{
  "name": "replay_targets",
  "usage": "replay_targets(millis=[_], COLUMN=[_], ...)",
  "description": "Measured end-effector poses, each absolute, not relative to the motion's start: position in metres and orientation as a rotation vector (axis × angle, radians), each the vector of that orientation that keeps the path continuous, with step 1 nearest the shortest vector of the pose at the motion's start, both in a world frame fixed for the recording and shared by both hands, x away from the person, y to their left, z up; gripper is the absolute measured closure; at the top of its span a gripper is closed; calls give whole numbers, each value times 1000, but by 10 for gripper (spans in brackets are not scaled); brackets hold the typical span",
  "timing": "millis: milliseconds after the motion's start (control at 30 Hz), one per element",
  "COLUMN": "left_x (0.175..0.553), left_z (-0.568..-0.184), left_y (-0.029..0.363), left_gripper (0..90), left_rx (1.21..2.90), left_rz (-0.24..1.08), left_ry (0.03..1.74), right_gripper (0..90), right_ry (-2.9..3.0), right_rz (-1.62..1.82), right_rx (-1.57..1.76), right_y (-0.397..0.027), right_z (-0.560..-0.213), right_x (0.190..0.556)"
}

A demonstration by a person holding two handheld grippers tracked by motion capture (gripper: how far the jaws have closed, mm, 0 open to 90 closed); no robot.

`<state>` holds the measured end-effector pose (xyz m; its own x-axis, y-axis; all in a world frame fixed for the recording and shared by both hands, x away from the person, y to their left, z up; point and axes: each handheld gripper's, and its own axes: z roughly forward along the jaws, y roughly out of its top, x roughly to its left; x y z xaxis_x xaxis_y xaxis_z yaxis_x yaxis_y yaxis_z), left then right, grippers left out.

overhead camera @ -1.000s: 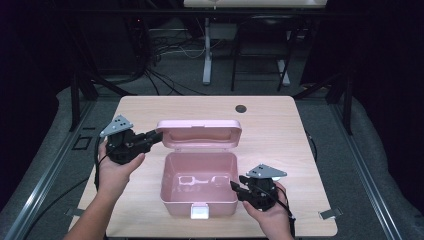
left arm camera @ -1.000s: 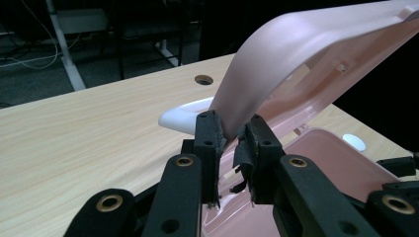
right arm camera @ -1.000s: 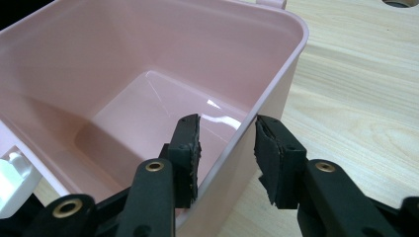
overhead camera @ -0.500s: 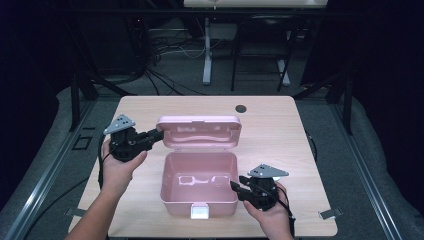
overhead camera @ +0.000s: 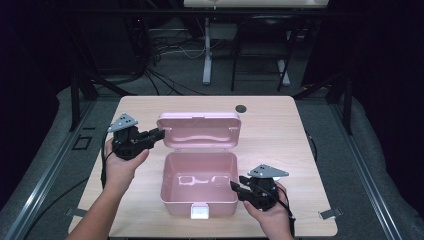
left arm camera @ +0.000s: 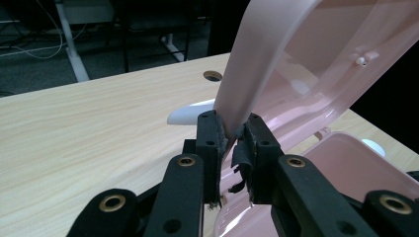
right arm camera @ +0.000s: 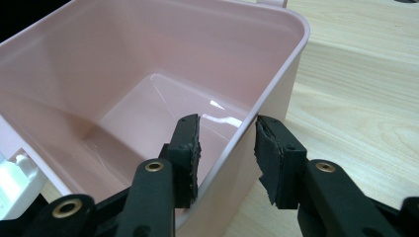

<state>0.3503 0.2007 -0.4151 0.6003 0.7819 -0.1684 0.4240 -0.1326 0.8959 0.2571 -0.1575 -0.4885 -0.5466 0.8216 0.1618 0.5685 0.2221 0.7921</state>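
Observation:
A pink plastic box (overhead camera: 166, 186) stands open in the middle of the table, its lid (overhead camera: 199, 131) swung up and leaning back. My left gripper (overhead camera: 159, 134) is shut on the lid's left edge; in the left gripper view both pads of my left gripper (left arm camera: 232, 136) pinch the pale pink lid (left arm camera: 267, 59). My right gripper (overhead camera: 234, 187) straddles the right wall of the box near the front. One jaw of my right gripper (right arm camera: 226, 145) is inside the box (right arm camera: 123, 64) and one outside, with gaps to the wall on both sides.
The box has a white latch (overhead camera: 200, 212) on its front, close to the table's near edge. The wooden table (overhead camera: 280, 145) has a dark round hole (overhead camera: 241, 108) behind the lid. Beyond the table are dark floor, cables and desk legs.
The lid stands slightly taller in the picture than a second ago, and my left gripper has shifted a little away from me with it. The right gripper has stayed put.

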Motion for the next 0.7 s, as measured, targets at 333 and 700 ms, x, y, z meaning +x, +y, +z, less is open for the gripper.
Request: replay_targets(millis=[333, 700], left_x=[355, 360], left_z=[-423, -427], left_y=[200, 199], left_gripper=[804, 809], left_rx=[1755, 1764], left_rz=[397, 399], left_ry=[1009, 1021], right_gripper=[621, 619], right_ry=[2205, 2205], right_rz=[1244, 1243], right_rx=[1307, 1302], right_y=[-158, -158], right_z=[-489, -489], right_x=[257, 257])
